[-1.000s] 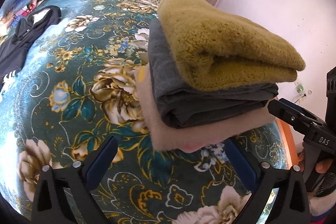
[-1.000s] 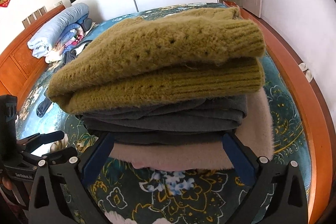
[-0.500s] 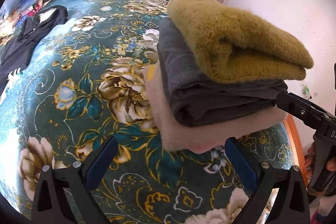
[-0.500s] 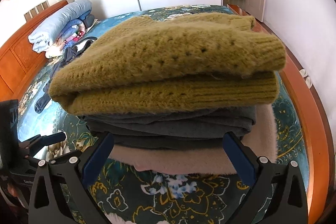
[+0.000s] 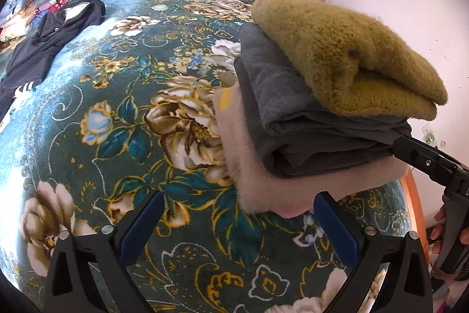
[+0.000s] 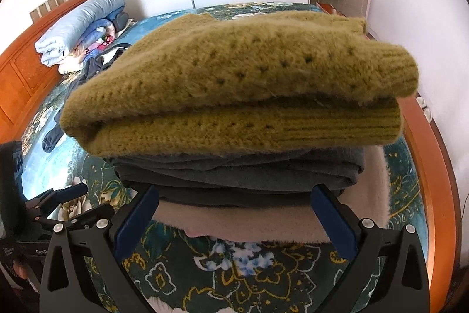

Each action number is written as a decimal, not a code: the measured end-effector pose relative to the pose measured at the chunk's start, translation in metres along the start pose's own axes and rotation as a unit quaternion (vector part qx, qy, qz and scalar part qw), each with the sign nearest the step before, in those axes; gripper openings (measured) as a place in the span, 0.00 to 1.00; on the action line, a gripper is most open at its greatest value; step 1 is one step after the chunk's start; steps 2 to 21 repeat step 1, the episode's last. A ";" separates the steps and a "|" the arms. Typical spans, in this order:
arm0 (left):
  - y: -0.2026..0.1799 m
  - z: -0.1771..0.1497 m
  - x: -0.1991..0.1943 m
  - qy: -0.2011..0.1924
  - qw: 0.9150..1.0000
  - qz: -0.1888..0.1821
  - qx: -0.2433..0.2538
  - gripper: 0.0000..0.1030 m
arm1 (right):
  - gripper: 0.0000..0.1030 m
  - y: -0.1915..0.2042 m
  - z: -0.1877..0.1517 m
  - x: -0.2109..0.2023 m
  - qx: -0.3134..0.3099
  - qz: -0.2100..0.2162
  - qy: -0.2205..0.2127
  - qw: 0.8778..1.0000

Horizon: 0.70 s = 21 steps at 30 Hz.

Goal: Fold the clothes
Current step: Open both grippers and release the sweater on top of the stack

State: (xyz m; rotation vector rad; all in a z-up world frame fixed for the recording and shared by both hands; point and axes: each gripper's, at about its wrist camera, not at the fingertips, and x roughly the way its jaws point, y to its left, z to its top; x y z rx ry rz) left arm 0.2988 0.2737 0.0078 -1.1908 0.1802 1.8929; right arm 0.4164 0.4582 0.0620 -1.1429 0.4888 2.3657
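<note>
Right claw (image 6: pixel 234 220) agape before fuzzy olive knit sweater (image 6: pixel 234 78), folded.

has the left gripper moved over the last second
Yes. In the left wrist view the black jacket and the folded stack slide right and down, so the left gripper has swung left and slightly up.

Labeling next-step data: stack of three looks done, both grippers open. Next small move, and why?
Probably swing the left hand-held gripper toward the black garment lying unfolded near the pillows. The olive sweater, grey garment and pink one already sit folded.
</note>
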 end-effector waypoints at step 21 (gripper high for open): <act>0.000 -0.001 0.000 -0.001 1.000 -0.001 0.003 1.00 | 1.00 0.001 0.001 0.001 -0.001 -0.001 0.001 1.000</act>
